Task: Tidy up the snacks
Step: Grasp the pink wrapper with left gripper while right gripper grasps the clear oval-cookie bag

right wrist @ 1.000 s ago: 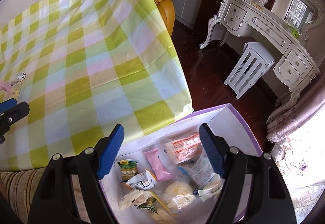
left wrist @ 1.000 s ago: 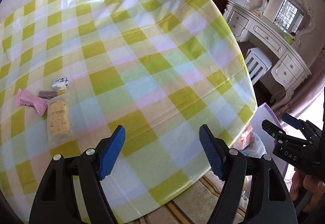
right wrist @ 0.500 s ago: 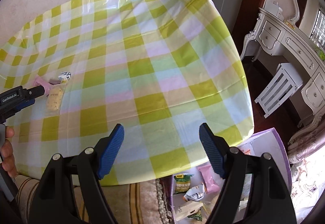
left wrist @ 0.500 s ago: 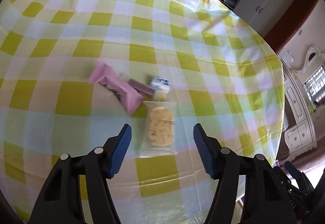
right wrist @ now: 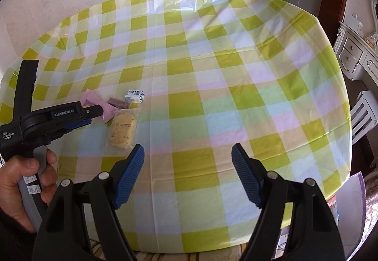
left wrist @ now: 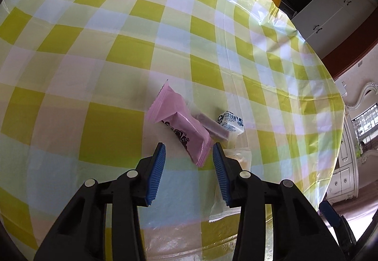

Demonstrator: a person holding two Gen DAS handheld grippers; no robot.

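Your left claw [left wrist: 186, 159] hovers over the cluster of snacks at the left of the desk [right wrist: 212, 71], its jaws closing around the near end of the pink packet [left wrist: 182, 126] — the pads do not look pressed on it yet. Your right claw [right wrist: 187, 173] hangs over bare checked cloth with its jaws apart and nothing between them.

Four items lie bunched together, touching or overlapping: the pink packet, a small brown bar [right wrist: 119, 103] beside it, a white-and-blue wrapped sweet [right wrist: 134, 95] just beyond, and a clear-wrapped biscuit [right wrist: 122, 129] nearest you. The box [right wrist: 349, 192] shows only as a corner past the desk's near right edge, so how full it is cannot be judged here. None of the four looks sorted — the job seems early. The pink packet is a glossy pillow pack with crimped ends and dark print, probably light and slippery.
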